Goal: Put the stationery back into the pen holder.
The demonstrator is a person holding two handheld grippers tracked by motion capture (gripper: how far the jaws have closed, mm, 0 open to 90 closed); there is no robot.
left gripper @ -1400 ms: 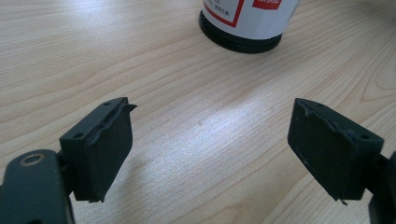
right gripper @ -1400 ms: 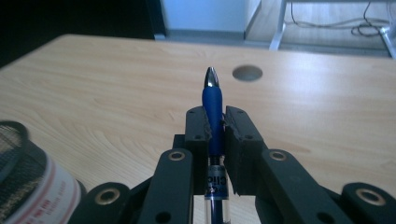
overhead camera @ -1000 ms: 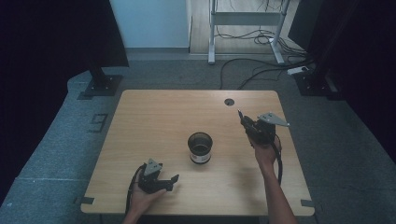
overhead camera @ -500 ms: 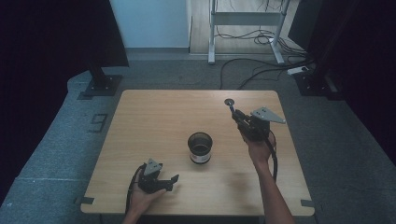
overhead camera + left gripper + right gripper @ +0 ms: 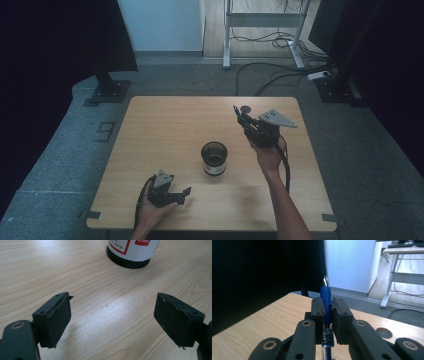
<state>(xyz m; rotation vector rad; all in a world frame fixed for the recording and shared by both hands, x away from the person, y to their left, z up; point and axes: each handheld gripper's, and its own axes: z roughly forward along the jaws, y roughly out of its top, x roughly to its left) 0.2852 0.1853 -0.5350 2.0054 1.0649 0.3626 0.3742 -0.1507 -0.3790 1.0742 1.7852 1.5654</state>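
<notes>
A black cup [image 5: 214, 158] with a white and red label stands near the middle of the wooden table [image 5: 165, 130]. My right gripper [image 5: 240, 116] is raised above the table's right half, up and to the right of the cup. It is shut on a blue pen [image 5: 325, 293], whose tip [image 5: 235, 107] sticks out past the jaws. In the right gripper view the pads [image 5: 319, 308] clamp the pen's barrel on both sides. My left gripper [image 5: 186, 192] rests near the front edge, left of the cup. Its jaws stand apart over bare wood [image 5: 112, 320], with the cup's base [image 5: 128, 255] ahead.
A round cable hole [image 5: 246, 107] sits near the table's far right edge, also seen as a hole [image 5: 384, 333] beside the right jaw. Dark curtains hang left and right. A metal frame [image 5: 260, 30] and cables lie on the floor beyond.
My right gripper has risen and moved left and away from the person, carrying the pen. The left gripper and the cup have stayed put.
</notes>
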